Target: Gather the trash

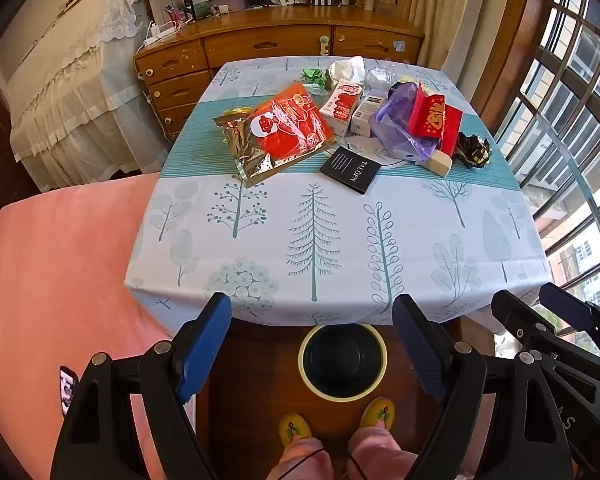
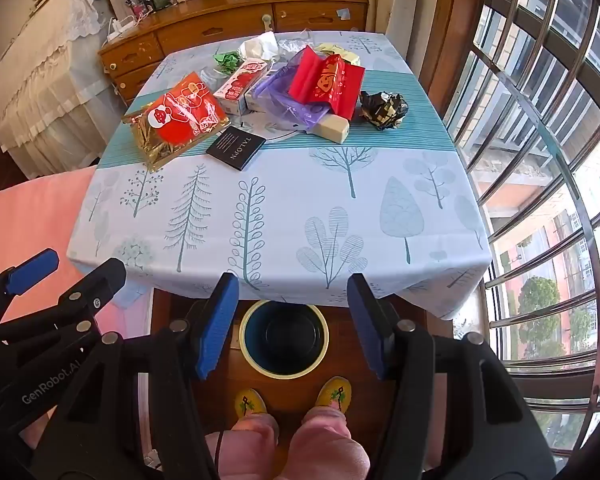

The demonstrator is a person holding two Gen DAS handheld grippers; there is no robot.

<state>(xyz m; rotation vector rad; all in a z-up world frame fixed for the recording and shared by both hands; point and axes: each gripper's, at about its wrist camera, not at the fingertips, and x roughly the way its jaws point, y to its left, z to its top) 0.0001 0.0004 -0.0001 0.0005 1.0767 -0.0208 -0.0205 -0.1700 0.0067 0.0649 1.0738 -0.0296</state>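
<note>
The trash sits in a pile at the far end of the worktop [image 1: 500,216]: a red snack bag [image 1: 288,128], a purple bag [image 1: 396,128], and what may be crumpled dark foil [image 1: 475,151]. A bin [image 1: 342,360] stands on the floor below the near edge. The left gripper [image 1: 312,350] and right gripper [image 2: 292,326] both have fingers wide apart, holding nothing.

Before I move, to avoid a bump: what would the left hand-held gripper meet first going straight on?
Probably the bin on the floor, framed between its open fingers; depth is unclear.
</note>
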